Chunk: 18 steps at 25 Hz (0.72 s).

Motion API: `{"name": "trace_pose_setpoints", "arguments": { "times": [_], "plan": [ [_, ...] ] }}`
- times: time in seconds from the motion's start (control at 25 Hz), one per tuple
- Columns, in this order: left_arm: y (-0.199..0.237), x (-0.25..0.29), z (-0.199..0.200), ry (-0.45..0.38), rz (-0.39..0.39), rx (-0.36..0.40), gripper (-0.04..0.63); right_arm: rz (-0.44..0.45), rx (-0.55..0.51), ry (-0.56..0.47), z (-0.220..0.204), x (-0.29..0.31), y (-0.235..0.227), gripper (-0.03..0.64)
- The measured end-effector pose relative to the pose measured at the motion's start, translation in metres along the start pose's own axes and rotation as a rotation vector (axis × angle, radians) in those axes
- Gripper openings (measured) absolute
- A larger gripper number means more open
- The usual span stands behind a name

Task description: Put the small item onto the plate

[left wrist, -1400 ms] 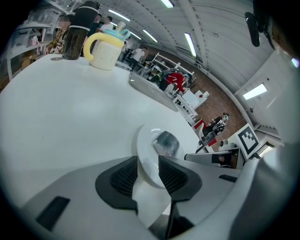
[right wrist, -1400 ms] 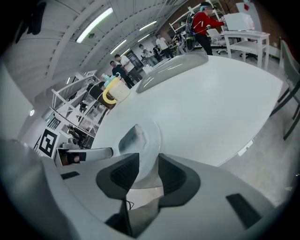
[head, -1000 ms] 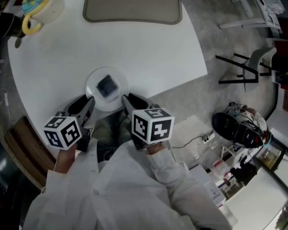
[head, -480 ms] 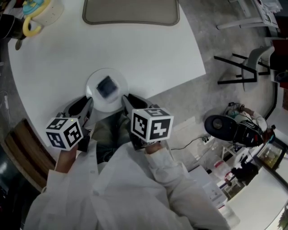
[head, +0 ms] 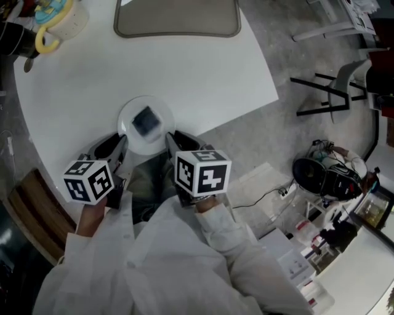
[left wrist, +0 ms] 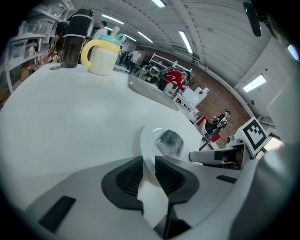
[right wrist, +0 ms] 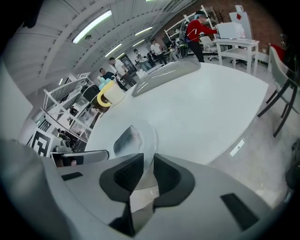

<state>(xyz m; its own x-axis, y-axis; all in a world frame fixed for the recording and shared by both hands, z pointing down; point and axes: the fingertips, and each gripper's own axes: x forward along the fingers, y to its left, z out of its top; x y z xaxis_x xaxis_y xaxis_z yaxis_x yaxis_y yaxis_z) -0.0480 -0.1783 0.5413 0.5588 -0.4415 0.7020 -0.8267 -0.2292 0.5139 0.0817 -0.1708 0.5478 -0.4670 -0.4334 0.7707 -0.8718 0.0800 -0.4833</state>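
A round white table point(head: 184, 67) seen from above. A small clear plate point(head: 126, 120) sits near its front edge, and the item point(head: 146, 119), a small grey, glossy block, already lies at the plate's middle.

The left gripper point(head: 121, 141) and right gripper point(head: 173, 138) flank the plate's near side. The left jaws have just been closing, and the plate's rim sits between them. Both pairs of jaws now pinch that rim, one on each side.

The item looks light, hard and smooth, so probably slippery. It lies loose, so it would likely slide if the plate tips. If it must be held, the flat opposite sides seem the best place. The plate looks thin, stiff and breakable, and the rim is the only place to grip it.

Only the head view shows the whole layout: both grippers together, a mug point(head: 55, 18) and a mat point(head: 176, 18) at the far side, well apart from the plate.

Only the gripper views show the grip itself. The left gripper view has the rim between the pads point(left wrist: 166, 176), and the item point(left wrist: 169, 142) just beyond looks rounded and glassy. The right gripper view shows its own pads point(right wrist: 126, 176) on the rim and the item point(right wrist: 126, 139) from the other side.
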Motion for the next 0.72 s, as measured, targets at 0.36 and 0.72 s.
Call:
{"name": "trace_pose_setpoints", "arguments": {
  "times": [0.36,0.72],
  "plan": [
    [-0.011,-0.014,0.011,-0.022,-0.033,0.049,0.08,-0.009,0.017,-0.071,0.006,-0.018,0.01,0.074],
    [-0.024,-0.018,0.019,-0.028,-0.095,0.051,0.08,0.005,0.061,-0.163,0.016,-0.035,0.012,0.072]
  ]
}}
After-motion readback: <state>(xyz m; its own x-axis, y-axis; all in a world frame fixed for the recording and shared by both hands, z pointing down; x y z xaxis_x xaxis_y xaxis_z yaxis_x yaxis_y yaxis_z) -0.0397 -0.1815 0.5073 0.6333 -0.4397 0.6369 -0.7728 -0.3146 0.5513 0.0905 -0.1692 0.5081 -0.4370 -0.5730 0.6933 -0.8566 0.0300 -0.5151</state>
